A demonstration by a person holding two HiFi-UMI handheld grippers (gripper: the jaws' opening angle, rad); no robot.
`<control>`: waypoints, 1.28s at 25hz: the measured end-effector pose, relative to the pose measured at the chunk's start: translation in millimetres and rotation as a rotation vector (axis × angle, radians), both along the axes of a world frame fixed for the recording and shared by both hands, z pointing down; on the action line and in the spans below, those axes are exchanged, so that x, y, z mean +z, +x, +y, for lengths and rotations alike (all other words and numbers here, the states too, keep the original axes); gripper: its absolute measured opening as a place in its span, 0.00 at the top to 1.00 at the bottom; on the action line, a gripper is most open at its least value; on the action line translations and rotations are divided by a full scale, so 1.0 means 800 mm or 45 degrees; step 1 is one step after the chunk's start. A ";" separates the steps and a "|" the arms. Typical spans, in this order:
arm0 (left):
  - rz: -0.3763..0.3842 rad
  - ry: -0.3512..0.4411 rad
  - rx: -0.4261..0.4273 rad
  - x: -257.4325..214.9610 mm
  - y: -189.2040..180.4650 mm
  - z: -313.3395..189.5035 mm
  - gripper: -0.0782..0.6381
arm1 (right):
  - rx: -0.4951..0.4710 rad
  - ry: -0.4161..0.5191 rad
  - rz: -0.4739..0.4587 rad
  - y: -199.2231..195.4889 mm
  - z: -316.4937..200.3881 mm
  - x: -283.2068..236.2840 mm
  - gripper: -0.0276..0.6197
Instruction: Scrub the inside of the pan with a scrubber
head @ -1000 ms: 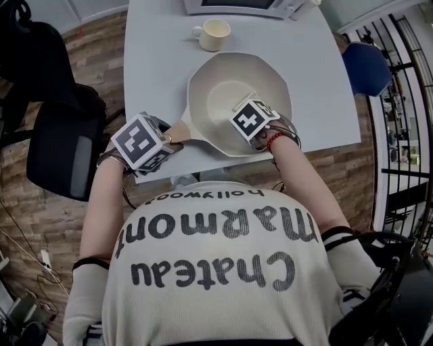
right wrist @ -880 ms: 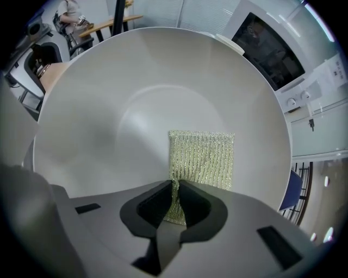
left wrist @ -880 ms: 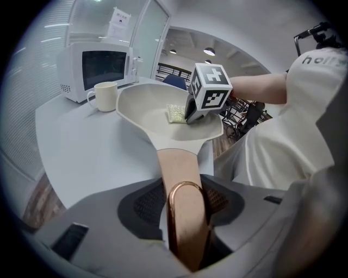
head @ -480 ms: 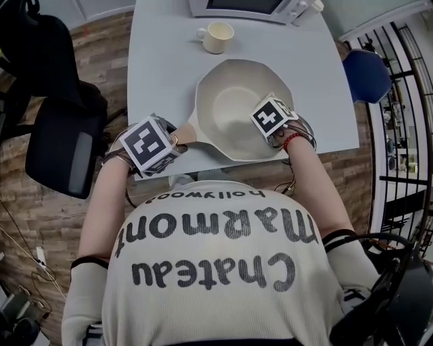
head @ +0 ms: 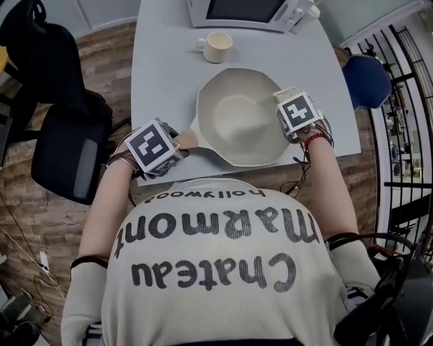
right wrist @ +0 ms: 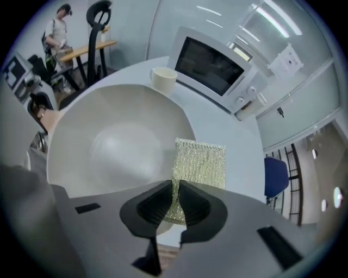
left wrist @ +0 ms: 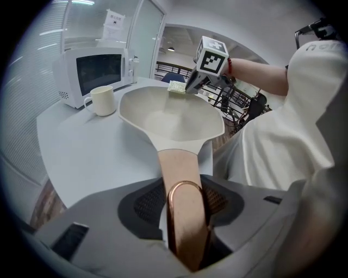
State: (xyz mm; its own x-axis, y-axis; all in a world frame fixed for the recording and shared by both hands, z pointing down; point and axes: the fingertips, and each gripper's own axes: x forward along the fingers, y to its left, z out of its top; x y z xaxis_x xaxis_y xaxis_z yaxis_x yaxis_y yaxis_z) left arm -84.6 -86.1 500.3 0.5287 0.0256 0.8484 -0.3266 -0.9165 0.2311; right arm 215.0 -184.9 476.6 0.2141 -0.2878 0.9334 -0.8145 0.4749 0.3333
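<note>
We find the pan (head: 237,118) resting on the grey surface (head: 162,74), near its near edge, with the handle (left wrist: 182,174) pointing left and toward us. The left gripper (left wrist: 185,222) is clamped on that handle, jaws at a middling width, pads pressed to both sides of the wood. A copper loop (left wrist: 184,190) lies on the handle between the jaws.

The right gripper (right wrist: 175,203) points steeply down at the pan's right rim. Its jaws are nearly together and pinch the scrubber (right wrist: 198,163), a pale mesh pad, by its near edge. The pad stands upright out of the jaws at the far-right part of the rim, partly over the bowl and partly over the surface beyond. We cannot tell whether it touches the rim.

The inside of the pan looks plain cream. A cup (head: 218,47) stands on the surface beyond the pan, well apart from it, and a microwave (head: 250,12) sits at the far edge.
</note>
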 end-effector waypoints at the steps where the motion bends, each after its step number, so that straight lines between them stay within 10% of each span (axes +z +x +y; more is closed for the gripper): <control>1: 0.004 -0.006 -0.001 0.000 0.001 0.000 0.63 | 0.035 0.018 -0.060 0.000 -0.002 -0.005 0.88; 4: 0.011 -0.022 -0.009 -0.001 0.000 0.000 0.64 | 0.106 0.107 -0.311 -0.020 -0.011 -0.027 0.88; 7: 0.017 -0.031 -0.004 -0.001 -0.003 0.000 0.64 | 0.139 0.104 -0.805 -0.095 -0.007 -0.054 0.88; 11: 0.016 -0.034 0.007 -0.003 -0.001 -0.002 0.63 | 0.153 -0.261 -1.463 -0.224 0.033 -0.060 0.88; 14: 0.017 -0.049 0.017 -0.003 -0.001 0.000 0.63 | 0.220 -0.515 -1.668 -0.276 0.059 -0.042 0.88; 19: 0.013 -0.057 0.043 -0.003 -0.002 -0.001 0.63 | 0.258 -0.723 -1.678 -0.316 0.081 0.008 0.88; 25: 0.005 -0.055 0.059 -0.003 -0.002 -0.002 0.63 | 0.431 -0.706 -1.592 -0.303 0.073 0.055 0.88; 32: 0.024 -0.072 0.037 0.000 -0.001 0.000 0.63 | 0.330 -0.669 -1.128 -0.250 0.094 0.104 0.88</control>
State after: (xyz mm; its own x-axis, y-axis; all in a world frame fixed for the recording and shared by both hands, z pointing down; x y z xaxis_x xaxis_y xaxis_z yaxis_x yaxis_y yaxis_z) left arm -85.4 -86.4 499.9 0.5428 0.0889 0.8352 -0.2952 -0.9108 0.2887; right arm 14.6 -110.0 559.5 -0.6062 0.1538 0.7803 -0.7631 0.1638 -0.6251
